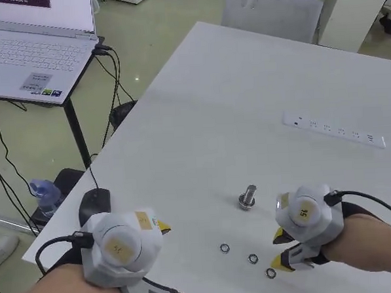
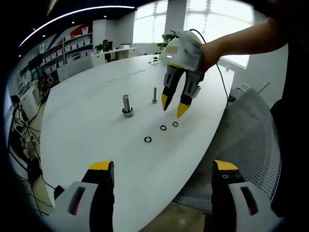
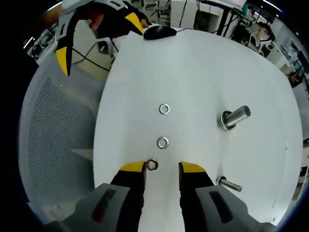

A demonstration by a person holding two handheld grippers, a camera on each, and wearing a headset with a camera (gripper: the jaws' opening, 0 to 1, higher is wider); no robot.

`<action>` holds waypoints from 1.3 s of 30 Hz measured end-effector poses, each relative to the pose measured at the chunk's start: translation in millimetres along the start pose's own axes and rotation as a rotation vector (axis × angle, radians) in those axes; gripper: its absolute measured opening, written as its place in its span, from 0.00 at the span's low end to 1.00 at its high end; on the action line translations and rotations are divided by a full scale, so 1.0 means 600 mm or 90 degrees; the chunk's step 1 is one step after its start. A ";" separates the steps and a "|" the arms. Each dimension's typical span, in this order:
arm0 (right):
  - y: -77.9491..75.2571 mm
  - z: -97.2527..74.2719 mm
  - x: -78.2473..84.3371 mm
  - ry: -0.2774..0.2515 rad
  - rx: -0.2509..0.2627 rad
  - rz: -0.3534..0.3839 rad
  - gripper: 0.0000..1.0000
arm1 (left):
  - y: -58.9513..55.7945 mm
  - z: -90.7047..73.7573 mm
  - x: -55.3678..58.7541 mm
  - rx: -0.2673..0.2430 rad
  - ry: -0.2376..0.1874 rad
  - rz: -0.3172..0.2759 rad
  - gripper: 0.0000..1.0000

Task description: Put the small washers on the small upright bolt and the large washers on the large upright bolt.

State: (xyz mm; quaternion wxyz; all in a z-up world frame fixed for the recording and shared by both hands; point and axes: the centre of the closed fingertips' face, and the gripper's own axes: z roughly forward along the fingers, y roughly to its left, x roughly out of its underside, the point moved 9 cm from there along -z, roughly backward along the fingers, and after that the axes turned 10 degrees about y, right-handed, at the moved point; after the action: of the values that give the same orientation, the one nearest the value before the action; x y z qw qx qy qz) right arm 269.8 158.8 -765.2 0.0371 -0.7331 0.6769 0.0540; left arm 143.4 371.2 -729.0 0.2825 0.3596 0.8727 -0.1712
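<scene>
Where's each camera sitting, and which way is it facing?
Head view: above the white table, looking down; both forearms show.
Left gripper view: at the table's edge, facing the right gripper, large bolt and small bolt; own open jaws below.
Right gripper view: above the table, looking down on three washers; own jaws below.
Shared: all three show the large bolt and washers.

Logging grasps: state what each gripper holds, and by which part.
Nothing: left gripper open, empty; right gripper open, a washer lying loose between its jaws.
</scene>
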 end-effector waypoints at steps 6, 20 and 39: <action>0.009 0.017 0.007 0.007 -0.005 0.004 0.28 | -0.003 0.000 -0.008 0.000 -0.002 0.007 0.82; 0.015 0.045 0.024 -0.007 0.006 0.024 0.27 | -0.012 0.005 -0.007 0.004 0.006 0.009 0.80; 0.037 0.047 0.004 0.045 0.031 -0.030 0.15 | -0.022 0.001 -0.004 -0.003 0.008 0.018 0.78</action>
State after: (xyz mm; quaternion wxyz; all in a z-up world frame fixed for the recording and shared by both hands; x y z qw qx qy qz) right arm 247.3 158.4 -792.8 0.0320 -0.7493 0.6613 0.0106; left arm 135.2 360.6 -726.5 0.2800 0.3724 0.8697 -0.1627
